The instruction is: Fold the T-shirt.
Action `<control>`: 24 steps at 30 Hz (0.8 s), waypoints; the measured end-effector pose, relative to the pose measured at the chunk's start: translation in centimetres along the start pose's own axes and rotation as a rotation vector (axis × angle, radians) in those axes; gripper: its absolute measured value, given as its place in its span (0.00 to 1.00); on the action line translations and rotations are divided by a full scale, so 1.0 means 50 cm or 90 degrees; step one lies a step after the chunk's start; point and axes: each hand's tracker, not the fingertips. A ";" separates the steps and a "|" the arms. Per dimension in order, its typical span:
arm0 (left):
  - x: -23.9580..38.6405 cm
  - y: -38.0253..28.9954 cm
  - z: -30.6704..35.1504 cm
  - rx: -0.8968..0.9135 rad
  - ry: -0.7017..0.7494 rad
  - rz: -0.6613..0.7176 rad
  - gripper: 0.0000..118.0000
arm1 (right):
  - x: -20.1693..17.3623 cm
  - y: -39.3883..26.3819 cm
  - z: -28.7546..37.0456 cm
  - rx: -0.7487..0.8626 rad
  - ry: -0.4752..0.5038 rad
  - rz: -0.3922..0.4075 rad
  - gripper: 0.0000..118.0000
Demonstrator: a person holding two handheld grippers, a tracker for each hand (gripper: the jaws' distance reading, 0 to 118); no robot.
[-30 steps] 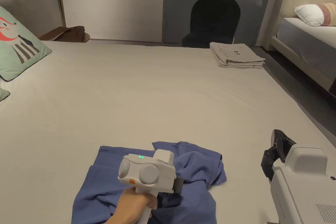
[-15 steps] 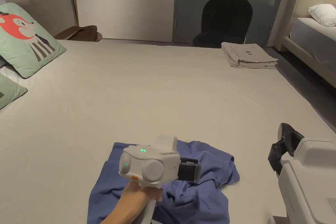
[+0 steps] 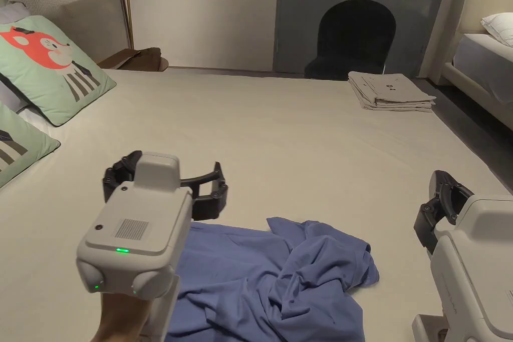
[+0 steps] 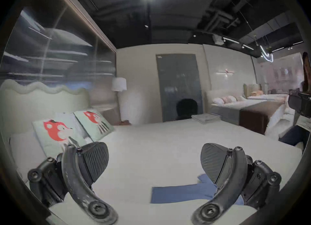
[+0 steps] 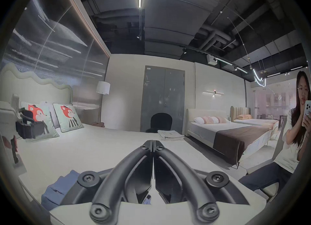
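Observation:
The blue T-shirt (image 3: 280,283) lies crumpled on the beige bed (image 3: 280,147), near its front edge. Its left part is spread flat and its right part is bunched in folds. My left gripper (image 3: 168,178) hovers above the bed at the shirt's far left corner, open, jaws wide apart and holding nothing. In the left gripper view the open left gripper (image 4: 154,159) points across the bed, with the T-shirt (image 4: 181,193) low between the jaws. My right gripper (image 3: 445,193) is to the right of the shirt, shut and empty. The right gripper view shows that right gripper (image 5: 152,143) with jaws together and the T-shirt (image 5: 57,190) at lower left.
A stack of folded beige clothes (image 3: 391,90) sits at the bed's far right corner. Fox-print cushions (image 3: 50,72) lean at the left. A black chair (image 3: 353,40) stands behind the bed and another bed (image 3: 481,62) to the right. A person (image 5: 292,136) sits at the far right.
The left gripper has lifted off the shirt, swung left and turned to point forward, jaws now spread wide. The right gripper has stayed put. The head camera has panned.

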 end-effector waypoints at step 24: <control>-0.075 -0.085 -0.006 -0.348 -0.080 0.096 0.00 | -0.026 -0.016 -0.001 -0.011 0.021 0.001 0.00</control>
